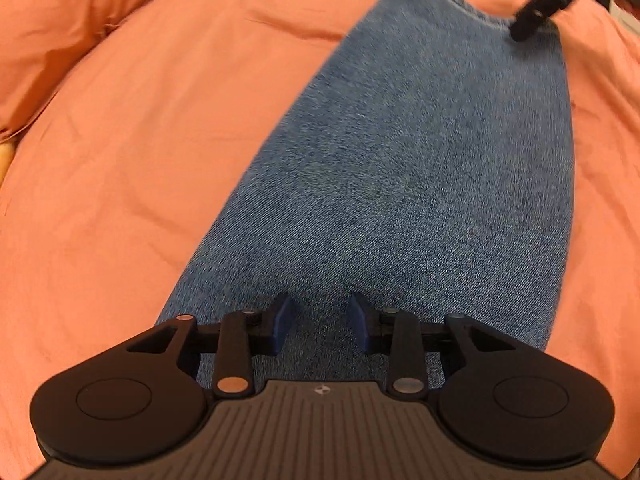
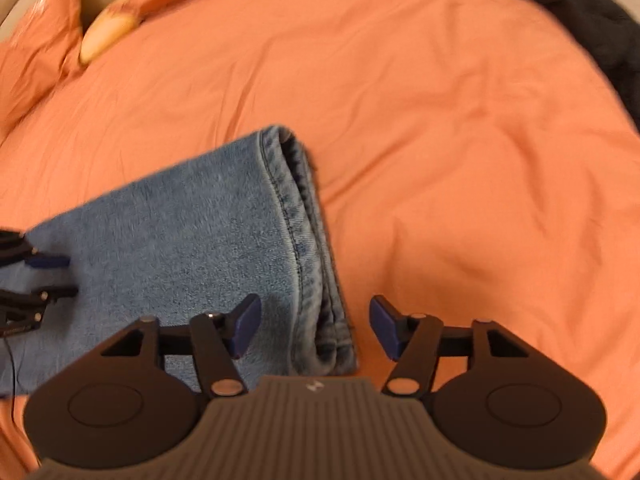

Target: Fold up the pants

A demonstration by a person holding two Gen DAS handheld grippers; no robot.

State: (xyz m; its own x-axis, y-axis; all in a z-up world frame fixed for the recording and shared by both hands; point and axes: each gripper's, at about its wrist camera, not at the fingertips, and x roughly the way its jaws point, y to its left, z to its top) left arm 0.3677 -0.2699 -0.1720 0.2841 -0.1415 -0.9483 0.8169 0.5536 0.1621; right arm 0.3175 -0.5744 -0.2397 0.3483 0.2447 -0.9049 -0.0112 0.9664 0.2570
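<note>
Blue denim pants (image 1: 420, 168) lie flat on the orange bed cover (image 1: 140, 140), the legs stacked one on the other. In the right wrist view the stacked hems (image 2: 304, 248) run down the middle. My left gripper (image 1: 322, 322) is open and empty just above the denim. It also shows at the left edge of the right wrist view (image 2: 60, 276). My right gripper (image 2: 316, 328) is open wide and empty, its jaws either side of the hem end. It also shows at the far corner of the pants in the left wrist view (image 1: 532, 24).
Orange pillows (image 2: 36, 52) lie at the head of the bed, with a pale yellow object (image 2: 106, 32) between them. A dark garment (image 2: 592, 28) lies at the far right. Orange cover (image 2: 460, 140) stretches beyond the hems.
</note>
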